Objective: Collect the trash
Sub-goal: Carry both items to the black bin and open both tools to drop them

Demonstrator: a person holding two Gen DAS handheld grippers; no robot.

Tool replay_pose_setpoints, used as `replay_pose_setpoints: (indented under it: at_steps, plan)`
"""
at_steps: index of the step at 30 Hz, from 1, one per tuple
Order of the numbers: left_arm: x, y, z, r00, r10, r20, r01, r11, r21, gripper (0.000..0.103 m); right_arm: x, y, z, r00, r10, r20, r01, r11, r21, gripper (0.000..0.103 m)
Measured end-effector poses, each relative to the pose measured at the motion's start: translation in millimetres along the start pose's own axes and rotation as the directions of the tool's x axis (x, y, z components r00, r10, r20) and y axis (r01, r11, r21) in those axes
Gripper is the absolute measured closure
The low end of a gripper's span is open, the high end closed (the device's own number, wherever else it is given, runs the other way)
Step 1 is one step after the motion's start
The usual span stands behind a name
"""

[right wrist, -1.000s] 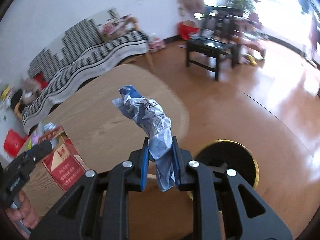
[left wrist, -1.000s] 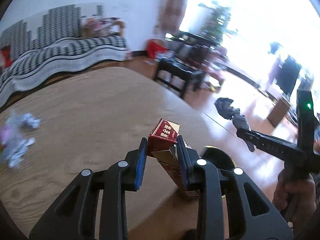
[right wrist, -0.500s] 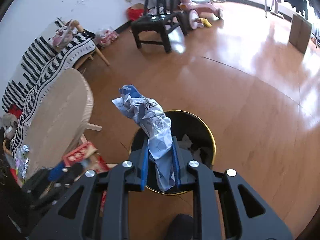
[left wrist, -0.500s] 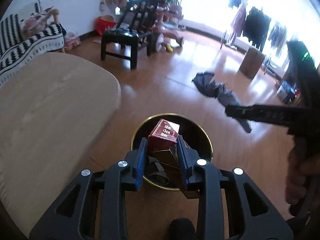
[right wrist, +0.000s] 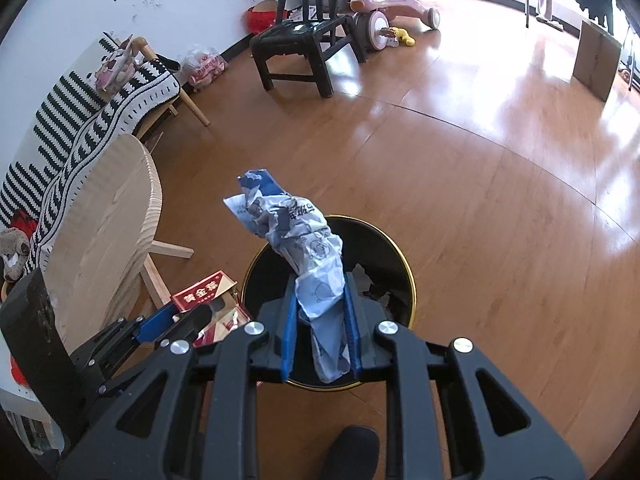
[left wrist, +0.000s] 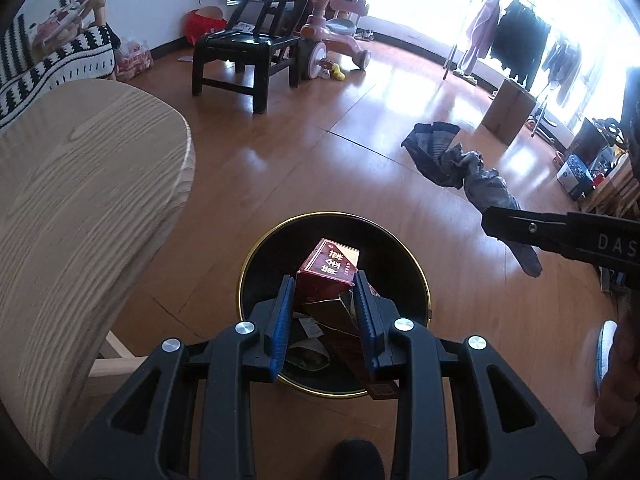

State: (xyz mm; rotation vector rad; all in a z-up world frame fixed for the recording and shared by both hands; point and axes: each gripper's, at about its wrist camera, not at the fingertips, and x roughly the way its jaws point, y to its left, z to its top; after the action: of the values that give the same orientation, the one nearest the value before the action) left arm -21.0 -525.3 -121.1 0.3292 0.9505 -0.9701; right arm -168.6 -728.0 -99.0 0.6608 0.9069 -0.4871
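My left gripper [left wrist: 323,300] is shut on a red and gold carton [left wrist: 329,270], held right over a black bin with a gold rim [left wrist: 416,264] on the floor; some trash lies inside it. My right gripper [right wrist: 319,304] is shut on a crumpled blue and white wrapper [right wrist: 308,256], held above the same bin [right wrist: 394,256]. The left gripper [right wrist: 172,322] and its carton [right wrist: 202,292] show at the lower left of the right wrist view, beside the bin. The right gripper's finger [left wrist: 560,232] shows at the right of the left wrist view.
A round wooden table [left wrist: 76,184] stands left of the bin, also in the right wrist view [right wrist: 100,232]. A dark cloth [left wrist: 452,160] lies on the wooden floor. A black chair [left wrist: 248,48], a pink ride-on toy [left wrist: 336,28], a cardboard box [left wrist: 508,112] and a striped sofa [right wrist: 76,108] stand farther off.
Both grippers have swung from over the table to above the bin and come lower over it. Each still holds its piece of trash.
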Motion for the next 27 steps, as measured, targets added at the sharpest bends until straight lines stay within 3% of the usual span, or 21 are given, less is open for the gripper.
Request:
replay_pose_setpoints:
  at_steps: [5, 6, 7, 8, 9, 15, 18, 22, 25, 27]
  plan:
    - [4, -1, 2, 1.000, -0.012, 0.006, 0.012, 1.000, 0.001, 0.073, 1, 1, 0, 1.000, -0.004, 0.004, 0.004, 1.000, 0.012, 0.077]
    - [6, -1, 2, 1.000, -0.012, 0.003, 0.012, 1.000, -0.002, 0.071, 1, 1, -1, 1.000, -0.005, 0.003, 0.005, 1.000, 0.014, 0.065]
    - [6, -1, 2, 1.000, -0.015, 0.001, 0.015, 1.000, -0.005, 0.063, 0, 2, -1, 1.000, -0.005, 0.008, 0.005, 1.000, 0.015, 0.044]
    - [7, 0, 2, 1.000, -0.016, -0.001, 0.016, 1.000, -0.012, 0.056, -2, 3, -1, 1.000, -0.009, 0.022, 0.009, 1.000, 0.015, 0.037]
    - [6, 0, 1, 1.000, -0.017, 0.002, 0.017, 1.000, -0.016, 0.041, -4, 5, -2, 0.999, -0.010, 0.031, 0.010, 1.000, 0.011, 0.034]
    - [-3, 1, 0, 1.000, -0.012, 0.017, 0.012, 1.000, -0.015, 0.029, -6, 13, -3, 0.999, -0.010, 0.035, 0.010, 1.000, -0.002, 0.033]
    - [-16, 4, 0, 1.000, -0.005, 0.025, 0.006, 1.000, -0.022, 0.020, -7, 20, -1, 0.999, -0.013, 0.046, 0.014, 1.000, -0.022, 0.028]
    - [-48, 12, -3, 0.999, 0.003, 0.054, -0.002, 1.000, -0.008, 0.012, -13, 45, -1, 0.997, -0.005, 0.074, 0.010, 0.998, -0.066, 0.023]
    - [-79, 24, -7, 0.996, 0.026, 0.082, -0.027, 0.999, 0.020, 0.010, -16, 74, 0, 0.995, 0.008, 0.101, 0.005, 0.993, -0.119, 0.014]
    - [-101, 39, -11, 0.995, 0.040, 0.096, -0.042, 0.999, 0.020, 0.009, -14, 98, -1, 0.994, 0.025, 0.104, -0.009, 0.987, -0.158, 0.014]
